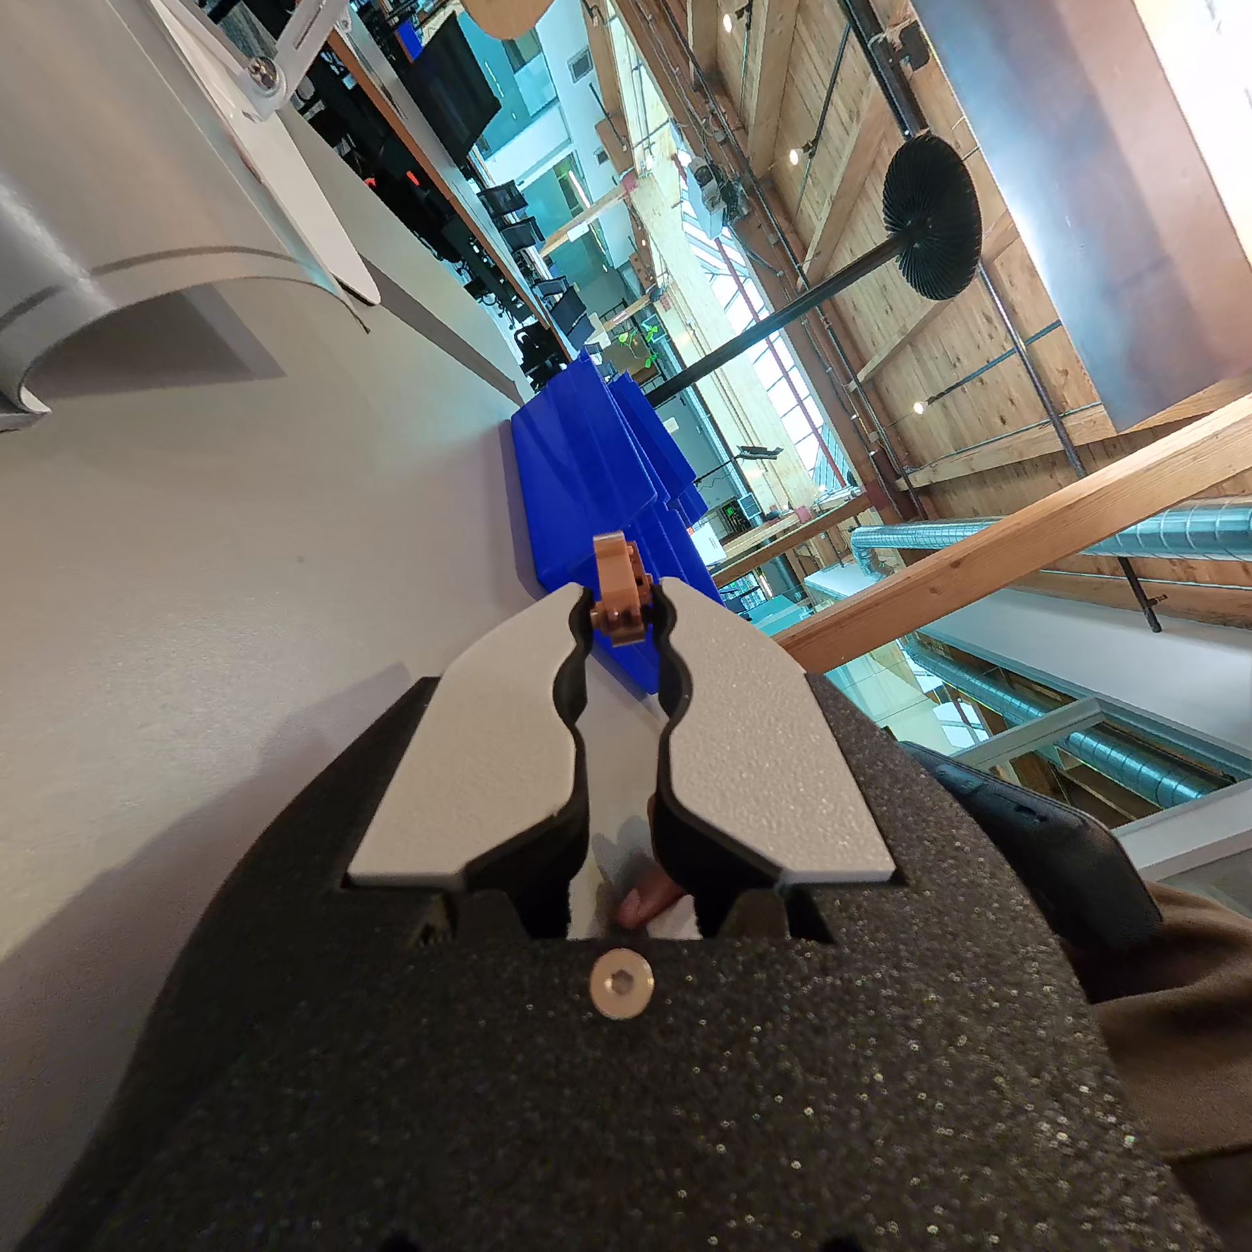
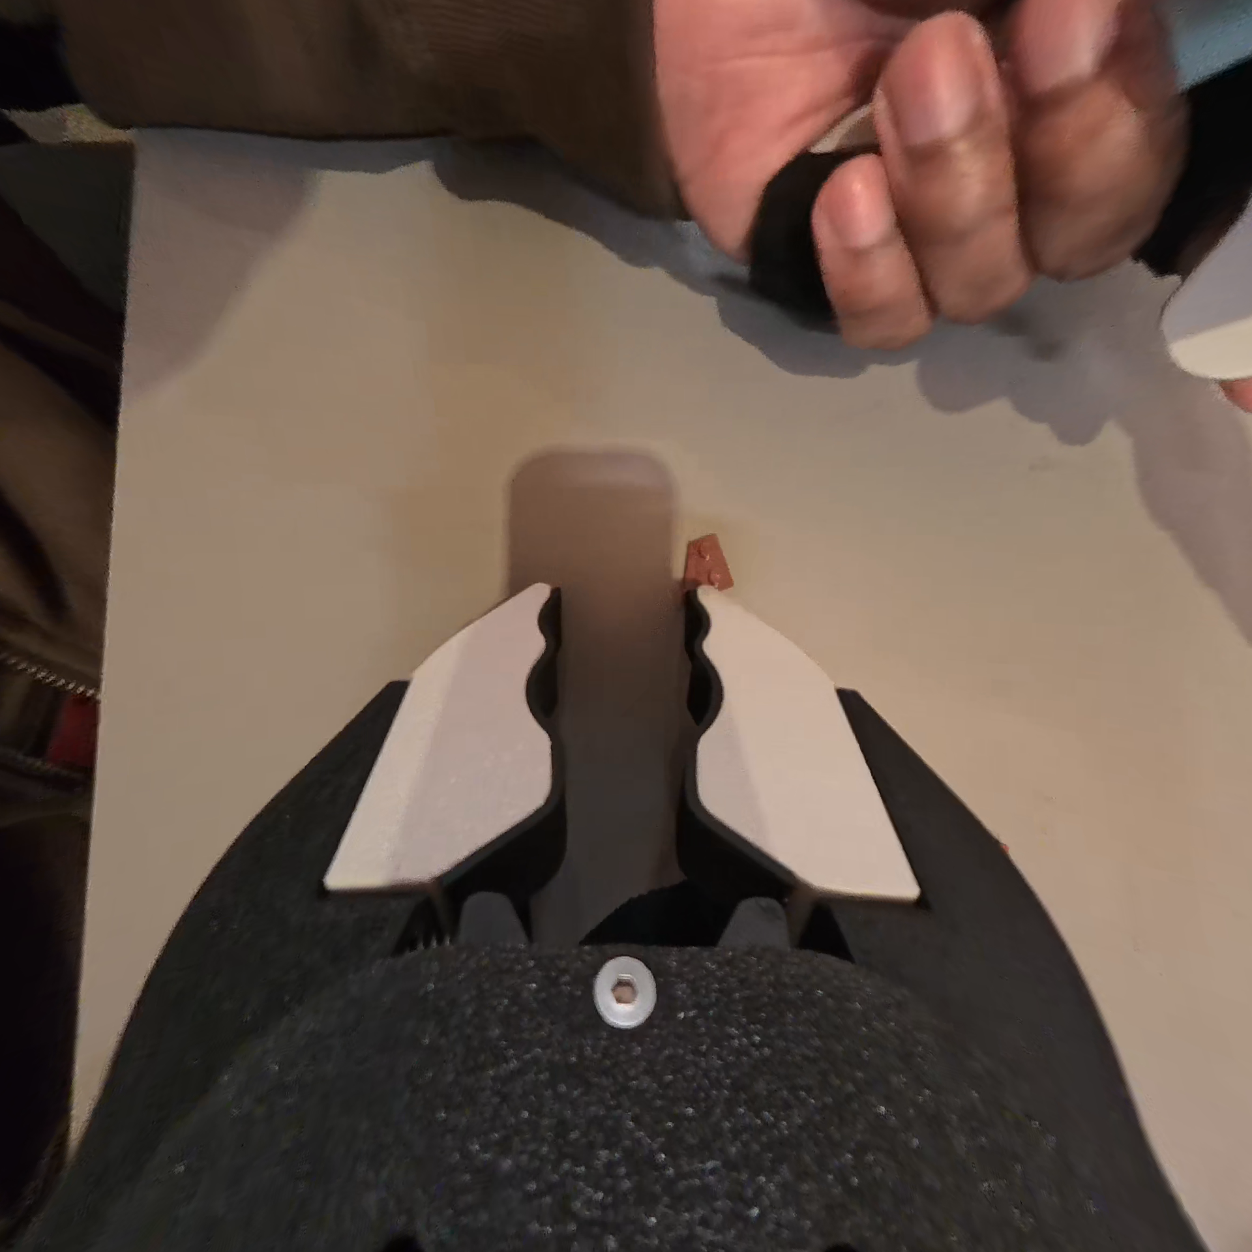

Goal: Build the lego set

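1. The right claw [image 2: 623,596] points down at the table [image 2: 339,406] with its jaws set wide and nothing between them.
2. A small brown lego plate [image 2: 708,568] lies flat on the table just outside the tip of that claw's right-hand finger, touching it or nearly so; I cannot tell which. Its narrow end points away from the claw, so its long axis runs roughly along the fingers.
3. My reading: the plate sits beside the gap, not in it, so the right claw needs a small sideways shift toward it before closing.
4. The left claw [image 1: 620,613] is narrowed onto a tan and brown lego assembly [image 1: 618,589], gripped at its lower end and sticking out past the fingertips.
5. In the right wrist view, the person's hand [image 2: 935,169] on the other claw's handle hovers beyond the plate, near but apart.
6. The table around the plate is bare; its edge runs along the left. A blue bin [image 1: 589,488] lies beyond the left claw.
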`<state>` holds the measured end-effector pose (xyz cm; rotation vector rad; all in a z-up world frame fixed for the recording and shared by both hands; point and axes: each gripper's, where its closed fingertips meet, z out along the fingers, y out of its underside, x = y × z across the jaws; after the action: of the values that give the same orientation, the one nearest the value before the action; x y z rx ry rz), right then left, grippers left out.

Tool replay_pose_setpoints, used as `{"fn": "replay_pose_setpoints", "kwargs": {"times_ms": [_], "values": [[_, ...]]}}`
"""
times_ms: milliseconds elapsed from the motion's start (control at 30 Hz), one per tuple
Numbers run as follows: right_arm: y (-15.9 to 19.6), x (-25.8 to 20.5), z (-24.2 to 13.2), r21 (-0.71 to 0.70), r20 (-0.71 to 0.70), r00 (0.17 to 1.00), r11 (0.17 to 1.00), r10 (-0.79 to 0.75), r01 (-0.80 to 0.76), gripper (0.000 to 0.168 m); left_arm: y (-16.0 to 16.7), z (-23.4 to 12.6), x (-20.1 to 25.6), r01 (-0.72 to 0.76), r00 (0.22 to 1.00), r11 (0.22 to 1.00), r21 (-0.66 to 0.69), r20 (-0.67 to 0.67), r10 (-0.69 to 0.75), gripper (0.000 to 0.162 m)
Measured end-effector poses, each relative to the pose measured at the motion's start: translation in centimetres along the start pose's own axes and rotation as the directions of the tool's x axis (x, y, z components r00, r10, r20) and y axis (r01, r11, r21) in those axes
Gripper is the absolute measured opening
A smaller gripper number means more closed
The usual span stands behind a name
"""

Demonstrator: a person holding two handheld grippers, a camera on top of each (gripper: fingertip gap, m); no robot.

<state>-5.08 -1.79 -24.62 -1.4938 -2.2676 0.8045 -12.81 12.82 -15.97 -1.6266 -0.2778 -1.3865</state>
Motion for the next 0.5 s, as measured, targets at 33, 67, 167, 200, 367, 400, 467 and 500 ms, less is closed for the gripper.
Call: {"fn": "replay_pose_setpoints", "kwargs": {"times_ms": [33, 67, 167, 200, 367, 400, 467, 500], "values": [[-0.1, 0.3, -0.1, 0.006, -0.018, 1.000, 1.000, -0.015, 0.015, 0.034, 0.0, 0.0, 0.0, -0.001, 1.000, 1.000, -0.001, 0.000, 0.001, 0.016], [-0.2, 0.9, -0.2, 0.011, -0.043, 0.999, 1.000, -0.024, 0.025, 0.034, 0.0, 0.0, 0.0, -0.003, 1.000, 1.000, -0.001, 0.000, 0.003, 0.016], [-0.6, 2.6, -0.2, 0.030, -0.074, 0.997, 0.999, -0.028, 0.031, 0.033, 0.0, 0.0, 0.0, -0.007, 1.000, 1.000, -0.004, -0.002, 0.007, 0.016], [-0.7, 2.9, -0.1, 0.035, -0.074, 0.997, 0.999, -0.033, 0.036, 0.032, 0.1, 0.0, 0.1, -0.007, 1.000, 1.000, -0.005, -0.003, 0.007, 0.016], [-0.7, 3.1, 0.6, 0.017, -0.050, 0.997, 0.998, -0.053, 0.054, 0.023, 0.1, 0.1, 0.1, -0.005, 1.000, 1.000, -0.010, -0.009, 0.005, 0.016], [-0.8, 3.0, 0.7, 0.018, -0.044, 0.998, 0.998, -0.053, 0.054, 0.020, 0.1, 0.1, 0.1, -0.003, 1.000, 1.000, -0.009, -0.010, 0.003, 0.016], [-0.9, 2.7, 0.8, 0.019, -0.033, 0.999, 0.999, -0.043, 0.044, 0.013, 0.1, 0.1, 0.1, 0.000, 1.000, 1.000, -0.010, -0.012, 0.000, 0.016], [-0.9, 2.6, 0.9, 0.020, -0.031, 0.999, 0.999, -0.040, 0.041, 0.012, 0.1, 0.1, 0.1, 0.000, 1.000, 1.000, -0.010, -0.012, -0.001, 0.016]]}}
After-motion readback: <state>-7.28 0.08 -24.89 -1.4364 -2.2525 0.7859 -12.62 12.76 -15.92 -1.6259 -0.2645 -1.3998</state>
